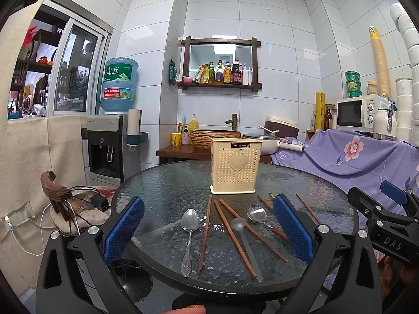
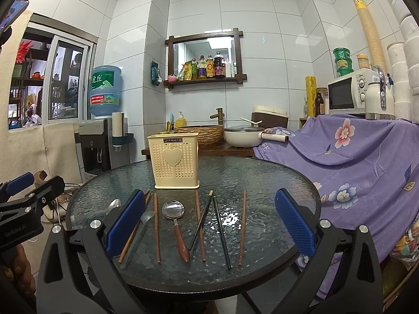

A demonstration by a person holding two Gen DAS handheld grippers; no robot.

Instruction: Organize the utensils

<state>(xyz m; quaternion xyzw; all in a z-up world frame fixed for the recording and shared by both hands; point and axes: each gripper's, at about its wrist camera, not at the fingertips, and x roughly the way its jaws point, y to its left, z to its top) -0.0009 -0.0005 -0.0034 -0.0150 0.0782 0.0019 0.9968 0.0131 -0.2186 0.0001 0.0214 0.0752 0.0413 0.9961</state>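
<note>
While both grippers' jaws hang apart and empty, spoons (image 1: 190, 225) and chopsticks (image 2: 156, 231) lie loose before the holder (image 1: 235, 168) on the counter (image 1: 167, 183), likely staged for loading.

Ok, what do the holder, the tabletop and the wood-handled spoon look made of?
Holder: cream plastic by its look, matte, moulded perforations and a raised heart. Tabletop: textured glass, glossy and see-through, in a dark rim. Wood-handled spoon: shiny metal bowl with reflections, reddish-brown handle, likely varnished wood.
</note>
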